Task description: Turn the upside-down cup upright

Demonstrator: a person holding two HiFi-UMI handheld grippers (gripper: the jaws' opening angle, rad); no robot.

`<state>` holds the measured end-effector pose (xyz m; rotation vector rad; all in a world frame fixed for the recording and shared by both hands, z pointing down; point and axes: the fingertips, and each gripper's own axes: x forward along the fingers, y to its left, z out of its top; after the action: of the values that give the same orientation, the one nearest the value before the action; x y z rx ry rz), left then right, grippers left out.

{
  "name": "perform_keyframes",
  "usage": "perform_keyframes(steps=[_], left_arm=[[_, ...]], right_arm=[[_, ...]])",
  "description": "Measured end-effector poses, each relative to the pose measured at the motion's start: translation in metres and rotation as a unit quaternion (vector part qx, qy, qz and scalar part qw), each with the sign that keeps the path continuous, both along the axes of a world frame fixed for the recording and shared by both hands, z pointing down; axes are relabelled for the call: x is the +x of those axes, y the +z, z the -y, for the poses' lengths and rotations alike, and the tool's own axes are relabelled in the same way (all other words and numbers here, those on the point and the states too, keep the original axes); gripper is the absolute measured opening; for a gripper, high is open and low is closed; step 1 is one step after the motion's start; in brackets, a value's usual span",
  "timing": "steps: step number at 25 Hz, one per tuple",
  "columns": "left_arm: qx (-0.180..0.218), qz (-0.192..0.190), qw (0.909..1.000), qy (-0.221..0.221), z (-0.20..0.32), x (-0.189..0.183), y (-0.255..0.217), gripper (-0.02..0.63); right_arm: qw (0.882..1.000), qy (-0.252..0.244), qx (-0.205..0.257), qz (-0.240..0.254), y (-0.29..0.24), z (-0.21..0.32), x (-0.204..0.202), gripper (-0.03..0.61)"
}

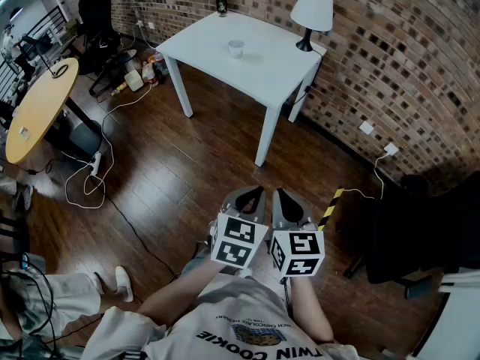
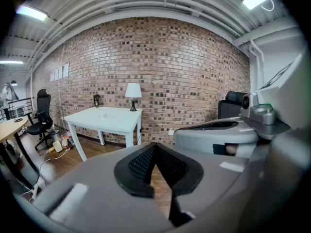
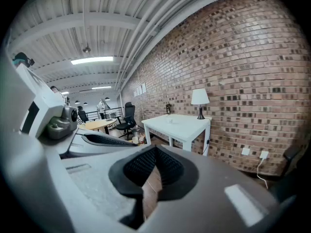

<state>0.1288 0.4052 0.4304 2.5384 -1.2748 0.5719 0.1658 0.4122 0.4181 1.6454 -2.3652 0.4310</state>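
A small clear cup stands near the middle of the white table, far ahead of me; at this distance I cannot tell which way up it is. It shows only as a faint speck in the left gripper view and as another speck in the right gripper view. My left gripper and right gripper hang side by side over the wooden floor, well short of the table. The left gripper's jaws meet at the tips with nothing between them. The right gripper's jaws do the same.
A white lamp and a dark object stand at the table's back edge by the brick wall. At the left are a round wooden table, an office chair, bottles and cables on the floor. A black chair stands at the right.
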Motion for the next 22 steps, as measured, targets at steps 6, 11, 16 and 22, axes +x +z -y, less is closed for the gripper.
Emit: perform_keyframes(steps=[6, 11, 16, 22], left_arm=[[0.005, -0.003, 0.9997, -0.024, 0.052, -0.030, 0.007, 0.002], [0.003, -0.014, 0.9994, -0.033, 0.112, -0.058, 0.009, 0.002], [0.000, -0.022, 0.9993, -0.030, 0.183, -0.093, 0.000, 0.002], [0.000, -0.033, 0.9990, -0.028, 0.256, -0.132, -0.006, 0.002]], right_arm=[[1.000, -0.023, 0.013, -0.009, 0.004, 0.051, -0.028, 0.003], [0.999, -0.032, 0.012, -0.019, 0.008, 0.112, -0.056, 0.003], [0.999, -0.034, 0.011, -0.020, -0.001, 0.181, -0.094, 0.003], [0.999, -0.026, 0.021, -0.032, -0.009, 0.257, -0.132, 0.003]])
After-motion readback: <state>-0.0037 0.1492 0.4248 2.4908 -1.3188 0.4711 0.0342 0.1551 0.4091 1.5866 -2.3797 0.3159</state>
